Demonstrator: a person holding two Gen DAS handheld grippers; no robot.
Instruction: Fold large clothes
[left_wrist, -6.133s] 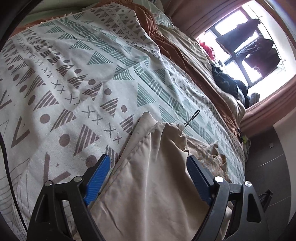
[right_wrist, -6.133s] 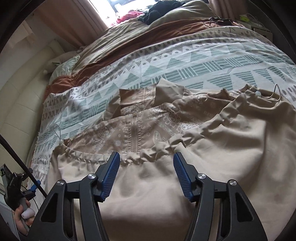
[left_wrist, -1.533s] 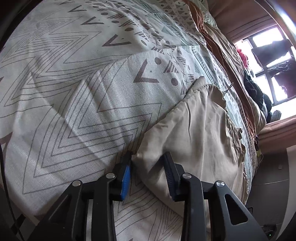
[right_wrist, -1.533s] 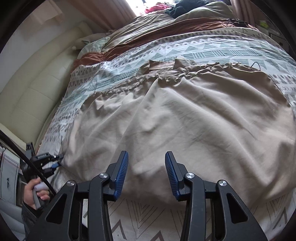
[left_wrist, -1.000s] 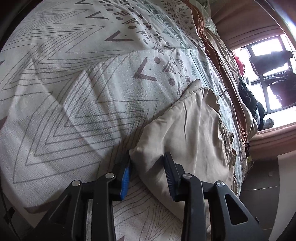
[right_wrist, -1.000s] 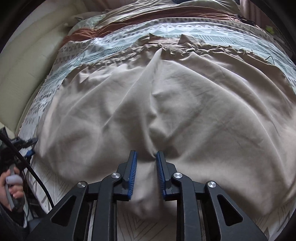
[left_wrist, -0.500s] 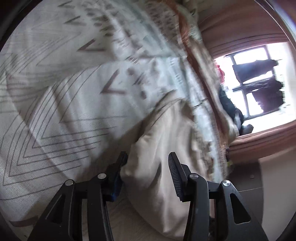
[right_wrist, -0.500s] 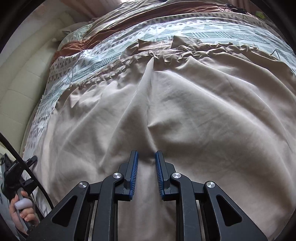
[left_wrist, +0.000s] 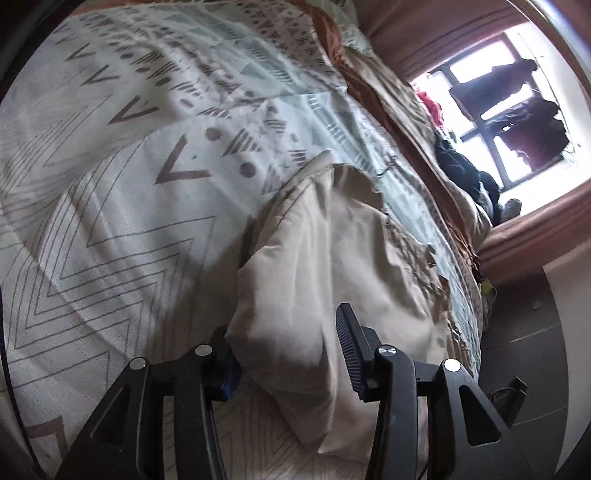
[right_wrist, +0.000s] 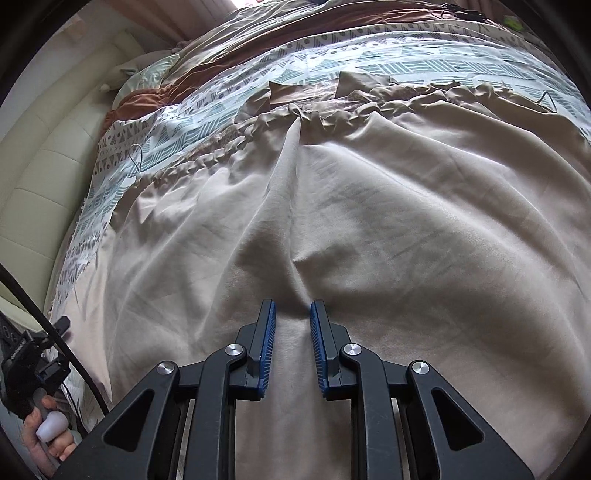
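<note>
So the left gripper (left_wrist: 291, 347) has just let its jaws widen a bit and lifted the near corner of the beige garment (left_wrist: 332, 258) off the patterned bedspread (left_wrist: 110, 221); a puffed-up wad of that corner sits between the jaws at bottom centre of the left wrist view, and I honestly can't tell if the pads still bite on it or just cradle it; the lift looks like the start of carrying the hem up for a fold.

Over in the right wrist view the right gripper (right_wrist: 291, 347) is pinched on a ridge of the same cloth at lower centre, jaws nearly together, with a crease running from the tips up toward the gathered waistband (right_wrist: 295, 114) near the top; a second ago the cloth lay flatter here; the garment fills most of that frame, the left hand (right_wrist: 48, 435) sitting at the far lower left.
</note>
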